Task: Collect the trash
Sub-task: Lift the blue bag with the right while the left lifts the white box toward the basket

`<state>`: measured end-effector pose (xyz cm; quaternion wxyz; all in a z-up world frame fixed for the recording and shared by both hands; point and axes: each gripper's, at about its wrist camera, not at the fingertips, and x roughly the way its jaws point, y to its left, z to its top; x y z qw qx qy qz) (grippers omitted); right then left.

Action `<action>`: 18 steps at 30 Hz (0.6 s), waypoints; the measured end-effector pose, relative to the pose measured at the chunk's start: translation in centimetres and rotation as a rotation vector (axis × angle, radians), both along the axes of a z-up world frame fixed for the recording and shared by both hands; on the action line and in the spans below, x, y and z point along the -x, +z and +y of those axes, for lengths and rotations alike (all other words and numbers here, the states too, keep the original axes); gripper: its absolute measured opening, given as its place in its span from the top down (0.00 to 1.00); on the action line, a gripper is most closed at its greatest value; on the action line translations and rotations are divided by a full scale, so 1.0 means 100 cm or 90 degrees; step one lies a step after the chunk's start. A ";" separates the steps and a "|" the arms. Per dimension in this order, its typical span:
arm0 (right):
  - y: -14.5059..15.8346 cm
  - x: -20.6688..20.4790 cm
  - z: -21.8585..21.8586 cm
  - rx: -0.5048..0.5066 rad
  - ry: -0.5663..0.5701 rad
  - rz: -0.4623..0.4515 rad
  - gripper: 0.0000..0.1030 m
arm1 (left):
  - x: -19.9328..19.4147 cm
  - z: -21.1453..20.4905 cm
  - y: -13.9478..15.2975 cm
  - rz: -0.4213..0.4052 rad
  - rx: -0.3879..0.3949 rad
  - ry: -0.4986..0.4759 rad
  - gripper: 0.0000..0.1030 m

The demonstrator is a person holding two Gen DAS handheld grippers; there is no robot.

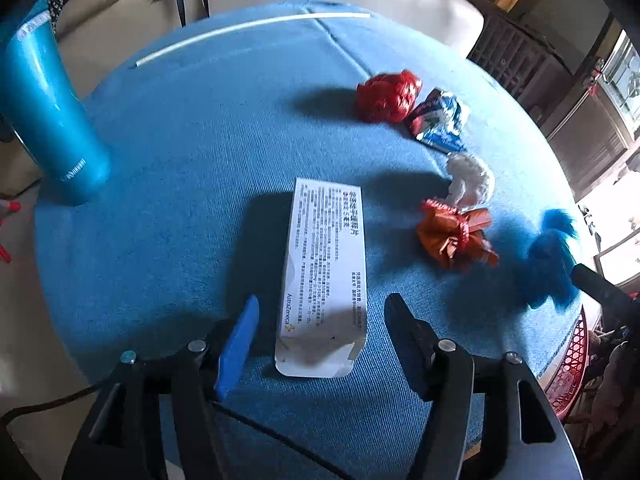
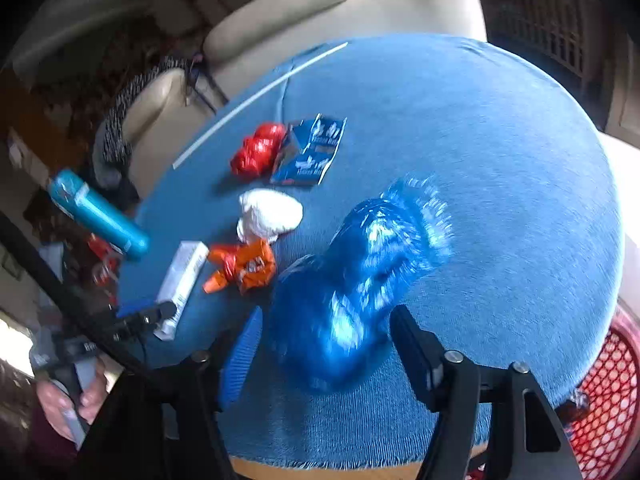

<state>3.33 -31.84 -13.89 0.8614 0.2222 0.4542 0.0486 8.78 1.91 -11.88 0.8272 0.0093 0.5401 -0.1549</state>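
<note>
**Two hand-held grippers over scattered trash: carton under the left, blue bag under the right**

Left wrist view. Left hand-held gripper [image 1: 320, 320] spread, nothing pinched. White medicine carton [image 1: 326, 276] flat on the blue-covered counter [image 1: 180, 160], near end between the fingertips without contact, long axis running straight away along the line of sight. Judged best placed for this carton: a drop and a squeeze across its narrow width. Orange wrapper [image 1: 456, 236] and white crumpled tissue [image 1: 470, 178] off to the right, close to each other; red crumpled bag [image 1: 386, 96] and blue-and-white packet [image 1: 440, 120] farther out, touching. Teal bottle [image 1: 48, 112] upright at the far left, clear of the approach. White straw [image 1: 248, 26] along the far edge.

Right wrist view. Right hand-held gripper [image 2: 324, 344] spread, pads not pressing. Crumpled blue plastic bag [image 2: 356, 280] bulks between and just ahead of the fingertips, blurred, stretching up and to the right; contact with the fingers cannot be told. Judged the nearer hand for this bag. Same wrapper, tissue, red bag and packet lie to its left, apart from it. Red mesh basket [image 2: 608, 400] beyond the counter's right edge, presumably the bin. Nothing in the way.
</note>
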 end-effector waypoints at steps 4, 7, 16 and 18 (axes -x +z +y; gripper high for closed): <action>0.002 0.015 -0.018 -0.046 -0.044 -0.018 0.28 | -0.004 0.002 0.002 0.006 0.005 0.001 0.35; 0.000 0.023 -0.025 -0.067 -0.067 -0.013 0.28 | -0.015 -0.001 -0.005 0.009 -0.005 0.005 0.35; 0.006 0.022 -0.044 -0.203 -0.151 -0.024 0.28 | -0.038 -0.010 -0.025 0.008 -0.019 0.027 0.35; 0.003 0.015 -0.045 -0.223 -0.173 -0.013 0.28 | -0.038 -0.011 -0.026 0.000 -0.022 0.028 0.35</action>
